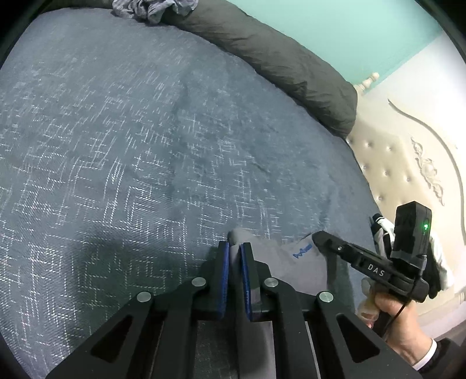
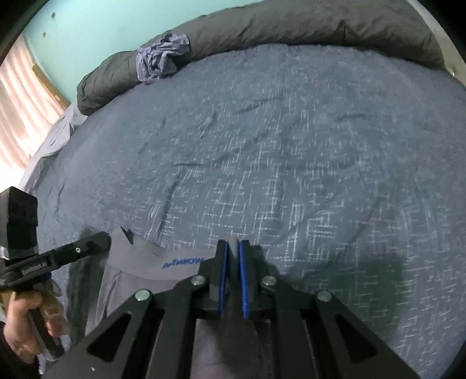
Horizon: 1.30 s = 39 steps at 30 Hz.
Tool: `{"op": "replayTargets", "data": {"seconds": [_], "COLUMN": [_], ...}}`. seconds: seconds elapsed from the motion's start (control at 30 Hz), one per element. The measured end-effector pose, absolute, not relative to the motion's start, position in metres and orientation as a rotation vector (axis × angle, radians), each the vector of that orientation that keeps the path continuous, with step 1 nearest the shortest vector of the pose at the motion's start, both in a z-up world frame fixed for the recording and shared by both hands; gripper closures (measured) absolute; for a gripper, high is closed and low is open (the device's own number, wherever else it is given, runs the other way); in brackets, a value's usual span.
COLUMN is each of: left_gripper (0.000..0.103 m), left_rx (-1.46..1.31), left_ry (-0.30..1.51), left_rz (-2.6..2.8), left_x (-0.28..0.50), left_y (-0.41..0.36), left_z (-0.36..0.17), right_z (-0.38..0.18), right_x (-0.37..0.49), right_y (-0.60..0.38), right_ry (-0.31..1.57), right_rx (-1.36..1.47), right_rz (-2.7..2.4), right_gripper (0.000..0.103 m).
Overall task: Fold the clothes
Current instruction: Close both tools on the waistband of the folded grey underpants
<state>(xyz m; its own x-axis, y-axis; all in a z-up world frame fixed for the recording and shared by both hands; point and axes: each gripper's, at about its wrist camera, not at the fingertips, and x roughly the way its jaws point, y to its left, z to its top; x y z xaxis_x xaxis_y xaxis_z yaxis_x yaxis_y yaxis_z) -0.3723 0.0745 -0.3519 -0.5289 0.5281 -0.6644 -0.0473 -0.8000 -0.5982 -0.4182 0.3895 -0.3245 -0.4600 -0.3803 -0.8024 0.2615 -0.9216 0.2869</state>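
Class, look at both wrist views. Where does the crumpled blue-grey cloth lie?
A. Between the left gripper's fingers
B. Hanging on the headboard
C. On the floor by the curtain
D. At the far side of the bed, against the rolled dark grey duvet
D: the crumpled blue-grey cloth sits on the far edge of the patterned blue bedspread, touching the rolled dark grey duvet.

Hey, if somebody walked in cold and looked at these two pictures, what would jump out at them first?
First, the grey garment with blue lettering on its band, at the near edge of the blue patterned bedspread, pinched at two spots by the left gripper and the right gripper. Next, a crumpled blue-grey cloth lying far back against the dark rolled duvet.
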Motion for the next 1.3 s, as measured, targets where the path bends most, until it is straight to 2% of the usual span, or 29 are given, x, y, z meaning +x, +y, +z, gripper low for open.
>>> {"op": "replayTargets", "data": {"seconds": [0.07,0.13,0.17,0.2,0.27,0.3,0.43,0.53,0.67,0.7,0.8,0.83,0.97,1.03,1.07,1.1,1.3], "left_gripper": [0.088,0.079,0.077,0.072,0.062,0.058,0.053,0.053,0.054,0.059,0.081,0.084,0.087,0.093,0.094,0.095,0.096], "left_rx": [-1.281,-1.265,-1.257,-1.254,-1.255,-1.264,-1.27,-1.27,-1.256,-1.257,-1.257,-1.254,-1.256,-1.26,-1.258,-1.255,-1.184], "left_ry": [-0.772,-0.767,-0.762,-0.762,-0.769,-0.778,-0.762,-0.743,-0.711,-0.708,-0.682,-0.674,-0.651,-0.651,-0.651,-0.652,-0.642], "left_rz": [2.362,2.372,2.379,2.376,2.358,2.339,2.318,2.313,2.327,2.327,2.328,2.326,2.32,2.314,2.313,2.313,2.337], "left_x": [-0.37,-0.364,-0.361,-0.358,-0.352,-0.35,-0.342,-0.346,-0.356,-0.357,-0.363,-0.365,-0.37,-0.373,-0.374,-0.374,-0.362], "left_y": [0.071,0.067,0.064,0.061,0.057,0.056,0.062,0.07,0.078,0.079,0.083,0.085,0.091,0.093,0.094,0.094,0.093], "left_z": [-0.352,-0.348,-0.346,-0.345,-0.344,-0.346,-0.351,-0.354,-0.354,-0.354,-0.353,-0.353,-0.355,-0.356,-0.354,-0.353,-0.321], "right_z": [-0.325,-0.323,-0.322,-0.32,-0.318,-0.318,-0.321,-0.322,-0.322,-0.323,-0.323,-0.323,-0.324,-0.325,-0.326,-0.325,-0.298], "right_x": [-0.418,-0.417,-0.416,-0.415,-0.412,-0.412,-0.407,-0.406,-0.407,-0.407,-0.405,-0.404,-0.399,-0.401,-0.402,-0.403,-0.387], "right_y": [0.393,0.402,0.406,0.41,0.416,0.417,0.418,0.416,0.411,0.409,0.402,0.4,0.391,0.391,0.391,0.392,0.395], "right_ry": [-0.204,-0.266,-0.292,-0.318,-0.368,-0.37,-0.348,-0.335,-0.293,-0.275,-0.218,-0.198,-0.121,-0.12,-0.12,-0.132,-0.165], "right_rx": [1.364,1.37,1.365,1.359,1.341,1.345,1.367,1.368,1.377,1.374,1.362,1.356,1.332,1.338,1.341,1.34,1.19], "right_rz": [-2.391,-2.382,-2.381,-2.379,-2.349,-2.332,-2.302,-2.289,-2.281,-2.284,-2.288,-2.287,-2.28,-2.283,-2.284,-2.28,-2.301], "right_gripper": [0.095,0.094,0.089,0.079,0.071,0.071,0.069,0.069,0.069,0.069,0.069,0.069,0.073,0.084,0.094,0.097,0.099]}}
